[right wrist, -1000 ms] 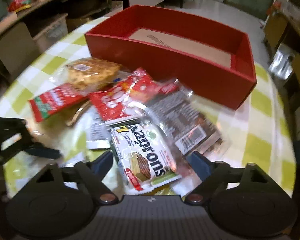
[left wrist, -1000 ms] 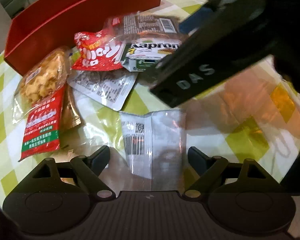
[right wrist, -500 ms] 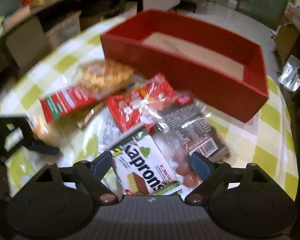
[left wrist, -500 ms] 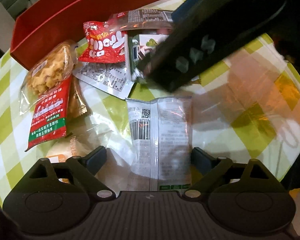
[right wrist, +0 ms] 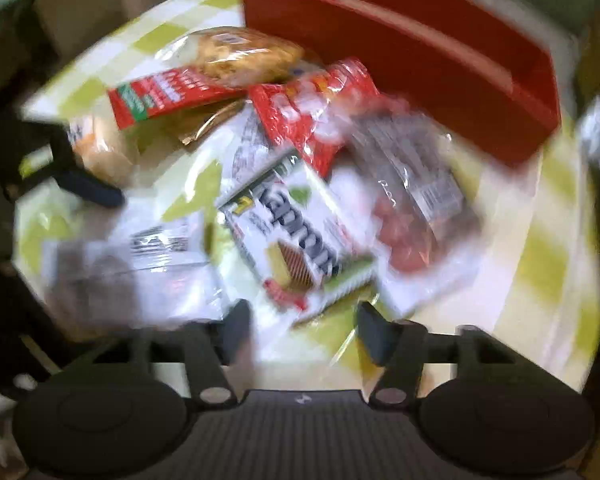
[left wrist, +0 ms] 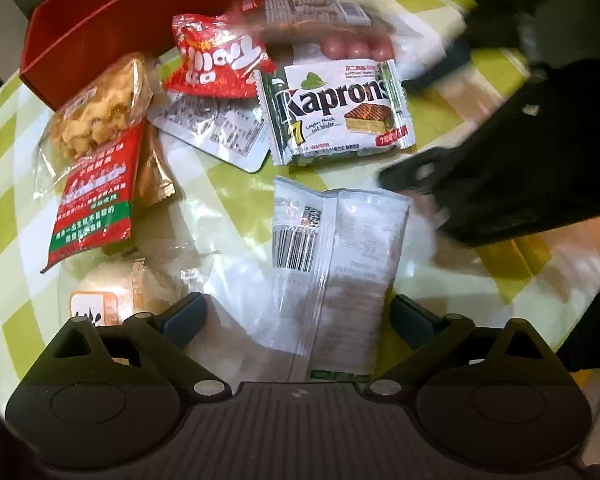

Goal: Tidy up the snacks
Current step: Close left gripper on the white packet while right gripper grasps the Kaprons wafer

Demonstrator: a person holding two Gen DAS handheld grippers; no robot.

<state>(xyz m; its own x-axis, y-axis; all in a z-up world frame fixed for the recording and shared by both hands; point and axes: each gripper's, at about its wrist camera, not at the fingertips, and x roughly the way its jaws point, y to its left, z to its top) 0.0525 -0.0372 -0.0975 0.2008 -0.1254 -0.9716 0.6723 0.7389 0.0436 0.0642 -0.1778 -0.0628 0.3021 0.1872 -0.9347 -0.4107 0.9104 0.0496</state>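
Note:
Snack packets lie scattered on a green-checked table in front of a long red box [left wrist: 140,12]. My left gripper [left wrist: 298,314] points down over a white-silver packet [left wrist: 336,248]. Its jaws are opening, and the packet lies between the fingers untouched. The Kaprons wafer packet [left wrist: 336,112] lies flat beyond it. In the blurred right wrist view my right gripper [right wrist: 304,320] has drawn its fingers in around the near end of the Kaprons wafer packet [right wrist: 296,240]. One of its fingers [left wrist: 436,66] shows beside that packet's end.
Around these lie a red puffed bag [left wrist: 216,64], a clear packet of red balls [left wrist: 340,28], a clear cracker bag [left wrist: 96,116], a red-green packet [left wrist: 96,200] and a wrapped bun [left wrist: 112,292]. The table edge [left wrist: 580,300] curves close on the right.
The left gripper has sunk toward the white-silver packet, which now reaches further between its fingers. The right gripper slid off the Kaprons packet, uncovering its face, and its fingers narrowed.

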